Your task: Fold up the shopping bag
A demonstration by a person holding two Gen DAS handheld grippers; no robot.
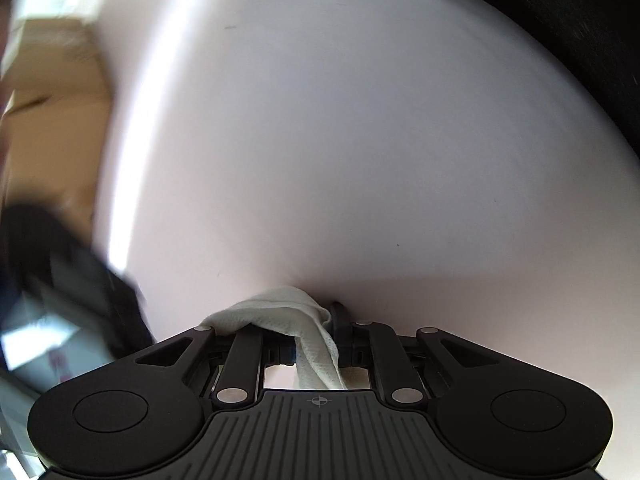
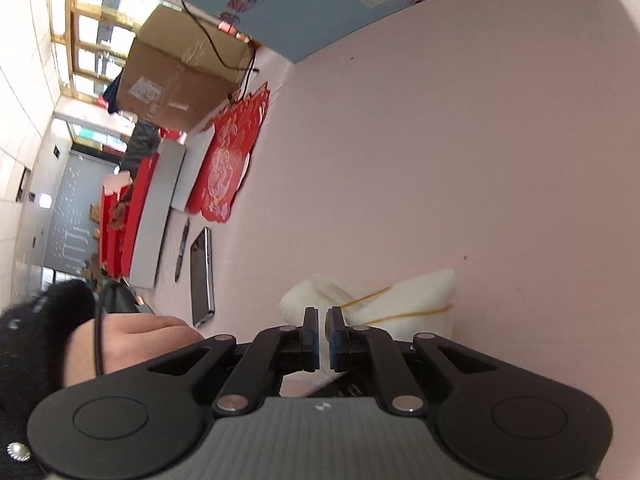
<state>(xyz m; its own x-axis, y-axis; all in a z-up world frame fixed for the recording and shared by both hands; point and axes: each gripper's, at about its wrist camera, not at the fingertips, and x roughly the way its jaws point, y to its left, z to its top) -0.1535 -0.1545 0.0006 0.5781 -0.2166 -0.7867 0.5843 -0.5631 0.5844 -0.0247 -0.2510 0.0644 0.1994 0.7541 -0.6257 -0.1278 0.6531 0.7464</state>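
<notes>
In the left wrist view, a blurred dark shape [image 1: 60,276] fills the near left edge, with a brown cardboard box [image 1: 52,92] beyond it at the far left. The rest of that view is the bare pale pink desk [image 1: 360,140]. At the near centre the left tool [image 1: 326,320] is clenched on a white, textured fold of the shopping bag [image 1: 296,316]; the cloth bunches over the left finger and a strip of it hangs down between the linkage bars toward the camera.

In the right wrist view, at the near left, a hand [image 2: 132,344] shows in a black fuzzy sleeve [image 2: 32,344], with a thin black cable looped across it. Further back on the left of the desk lie a large cardboard box [image 2: 176,80], red paper decorations [image 2: 228,160], a grey and red flat box [image 2: 156,208], a pen [image 2: 182,248] and a dark phone [image 2: 202,276] lying flat. A pale blue board [image 2: 320,4] with a shipping label runs along the far edge. At the near centre the right tool [image 2: 323,334] has its pads drawn almost together with only a thin slit between them and nothing in it. Just beyond its tips the white bag lies bundled on the desk, with yellow lines crossing its right part.
</notes>
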